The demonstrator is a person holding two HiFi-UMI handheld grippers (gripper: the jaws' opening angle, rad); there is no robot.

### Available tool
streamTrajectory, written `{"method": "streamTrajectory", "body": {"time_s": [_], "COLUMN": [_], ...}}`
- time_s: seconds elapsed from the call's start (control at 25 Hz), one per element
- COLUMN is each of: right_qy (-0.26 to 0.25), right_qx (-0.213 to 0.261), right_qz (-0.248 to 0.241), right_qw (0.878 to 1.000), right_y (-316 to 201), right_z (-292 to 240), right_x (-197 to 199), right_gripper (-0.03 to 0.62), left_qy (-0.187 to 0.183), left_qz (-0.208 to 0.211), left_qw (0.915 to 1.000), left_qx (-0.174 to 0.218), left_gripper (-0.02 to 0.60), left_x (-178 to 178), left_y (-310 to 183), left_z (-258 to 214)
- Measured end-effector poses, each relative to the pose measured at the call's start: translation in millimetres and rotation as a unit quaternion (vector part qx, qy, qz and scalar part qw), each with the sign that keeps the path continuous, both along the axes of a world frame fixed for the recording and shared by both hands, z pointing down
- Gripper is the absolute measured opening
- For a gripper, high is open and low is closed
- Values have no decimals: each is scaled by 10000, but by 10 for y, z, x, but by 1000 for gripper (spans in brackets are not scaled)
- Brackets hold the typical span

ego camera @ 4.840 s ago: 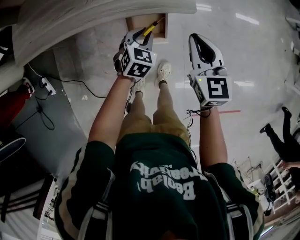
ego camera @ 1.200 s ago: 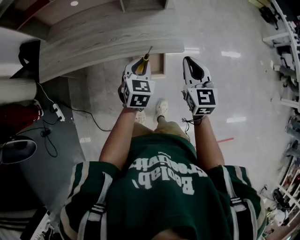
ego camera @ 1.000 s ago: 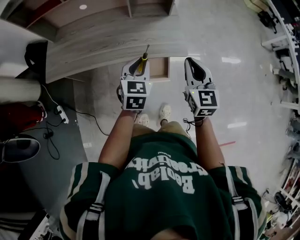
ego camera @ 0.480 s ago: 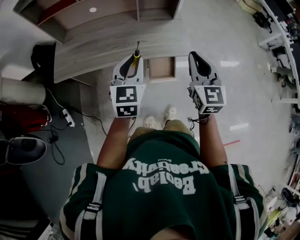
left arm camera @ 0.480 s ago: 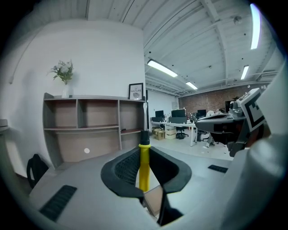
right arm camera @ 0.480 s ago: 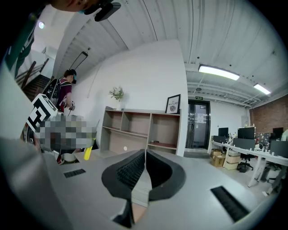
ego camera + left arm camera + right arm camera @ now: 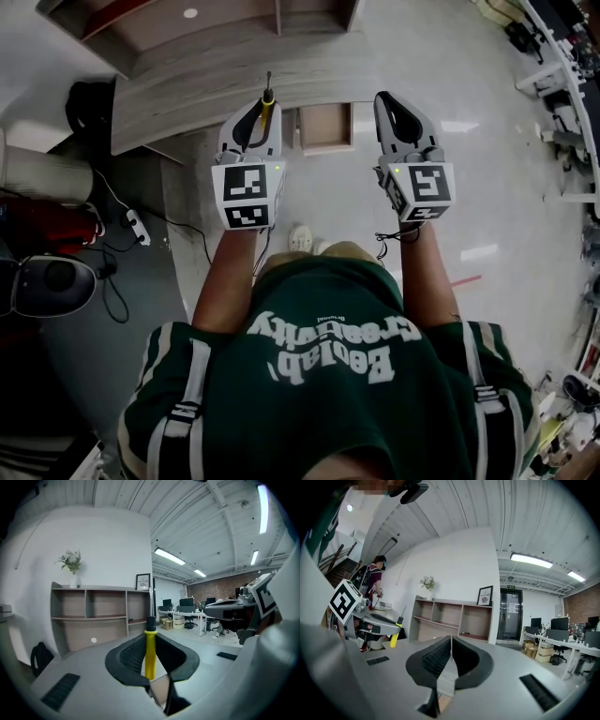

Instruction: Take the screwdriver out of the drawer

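The screwdriver [image 7: 266, 105] has a yellow handle and a thin dark shaft that points away from me. My left gripper [image 7: 253, 120] is shut on the handle and holds it over the edge of the grey wooden desk top [image 7: 178, 94]. In the left gripper view the yellow handle [image 7: 150, 654] stands upright between the black ribbed pads [image 7: 131, 656]. My right gripper [image 7: 397, 112] hovers level beside it, to the right, shut with nothing in it. In the right gripper view its jaws [image 7: 450, 641] meet, and the screwdriver [image 7: 395, 633] shows at the left.
The small wooden drawer [image 7: 326, 127] stands open below, between the two grippers. An open shelf unit [image 7: 93, 617] stands behind the desk, with a vase of flowers [image 7: 71, 565] on top. A power strip [image 7: 136, 226] and cables lie on the floor at the left. Another person [image 7: 373, 581] stands further off.
Both grippers have risen and moved forward, away from the drawer and up to the desk edge. The left one still holds the screwdriver. The right one stays shut.
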State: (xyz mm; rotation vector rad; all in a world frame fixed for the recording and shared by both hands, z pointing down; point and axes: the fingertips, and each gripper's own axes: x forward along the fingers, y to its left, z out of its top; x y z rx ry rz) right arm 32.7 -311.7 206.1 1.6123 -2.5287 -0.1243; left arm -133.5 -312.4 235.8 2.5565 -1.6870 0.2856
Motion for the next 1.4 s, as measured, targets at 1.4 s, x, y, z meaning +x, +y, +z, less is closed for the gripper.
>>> {"method": "streamTrajectory", "body": {"time_s": [1.4], "right_qy": [-88], "right_qx": [257], "right_qz": [-683], "right_qw": [9973], "right_y": [1150], "right_z": [38], "right_x": [605], "right_gripper": [34], "left_qy": [-195], "left_qz": [-668], "left_qw": [9960], "left_qx": [557], "left_gripper": [77], "left_x": [762], "left_y": [1392], "left_z": [-324]}}
